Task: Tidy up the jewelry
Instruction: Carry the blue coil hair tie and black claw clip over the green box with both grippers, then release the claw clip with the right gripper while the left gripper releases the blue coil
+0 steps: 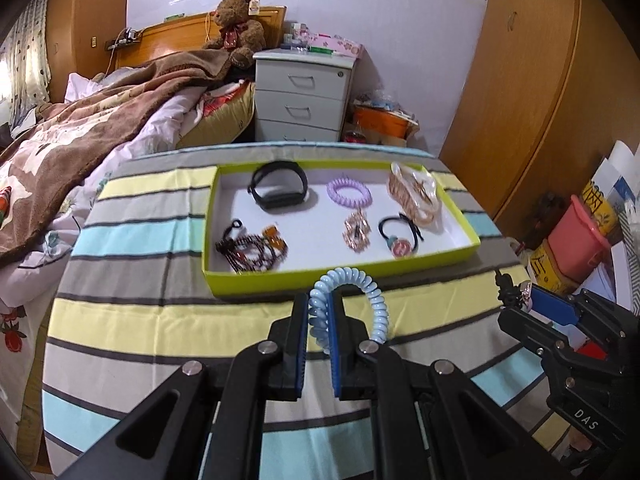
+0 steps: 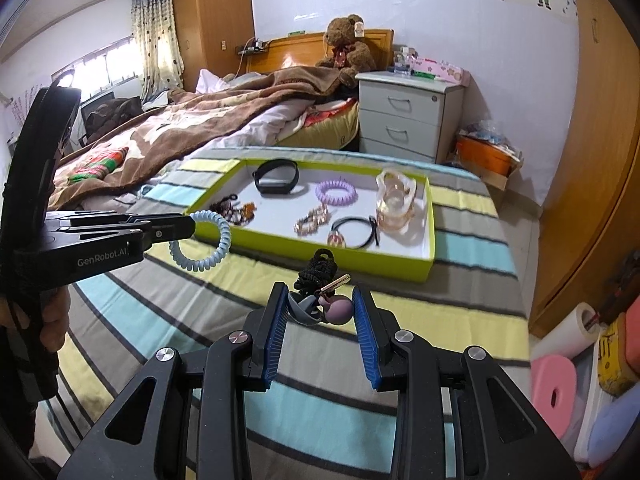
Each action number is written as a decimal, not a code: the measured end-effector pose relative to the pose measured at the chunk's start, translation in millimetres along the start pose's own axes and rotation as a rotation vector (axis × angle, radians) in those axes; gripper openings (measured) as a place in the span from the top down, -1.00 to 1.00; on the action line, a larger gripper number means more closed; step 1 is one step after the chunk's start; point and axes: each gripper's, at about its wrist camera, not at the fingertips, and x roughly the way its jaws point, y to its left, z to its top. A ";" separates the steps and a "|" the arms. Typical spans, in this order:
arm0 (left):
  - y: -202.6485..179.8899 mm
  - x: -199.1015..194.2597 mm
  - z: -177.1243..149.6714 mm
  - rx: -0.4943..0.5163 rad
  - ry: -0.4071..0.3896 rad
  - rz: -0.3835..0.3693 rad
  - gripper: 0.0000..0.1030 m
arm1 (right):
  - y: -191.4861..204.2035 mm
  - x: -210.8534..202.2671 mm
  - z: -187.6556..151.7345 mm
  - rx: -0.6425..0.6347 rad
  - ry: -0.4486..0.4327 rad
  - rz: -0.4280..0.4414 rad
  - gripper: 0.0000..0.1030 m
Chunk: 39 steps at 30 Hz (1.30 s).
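Now left gripper fingers clamp pale-blue spiral hair tie; right gripper fingers pinch mauve charm.

brown teddy bear propped on bed headboard, beside grey three-drawer nightstand; striped cloth over table; wooden wardrobe at right.

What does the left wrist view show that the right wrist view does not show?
Only the left wrist view shows the blue coil tie pinched between the left gripper pads, and a pink bucket.

Only the right wrist view shows the purple charm with black cord inside the right gripper, plus the curtain.

Both show the green tray, black band, purple coil tie and teddy bear.
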 end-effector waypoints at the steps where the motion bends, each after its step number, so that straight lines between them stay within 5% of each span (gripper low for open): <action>1: 1.7 -1.5 3.5 -0.004 -0.007 -0.002 0.81 | 0.6 -0.7 4.7 -0.005 -0.008 0.000 0.34; 22: 17.2 43.4 57.0 -0.043 -0.002 -0.037 0.81 | -3.9 78.9 99.3 -0.050 0.015 -0.017 0.34; 39: 15.7 100.2 56.5 -0.030 0.080 -0.032 0.81 | -12.1 173.4 115.7 -0.057 0.167 0.000 0.34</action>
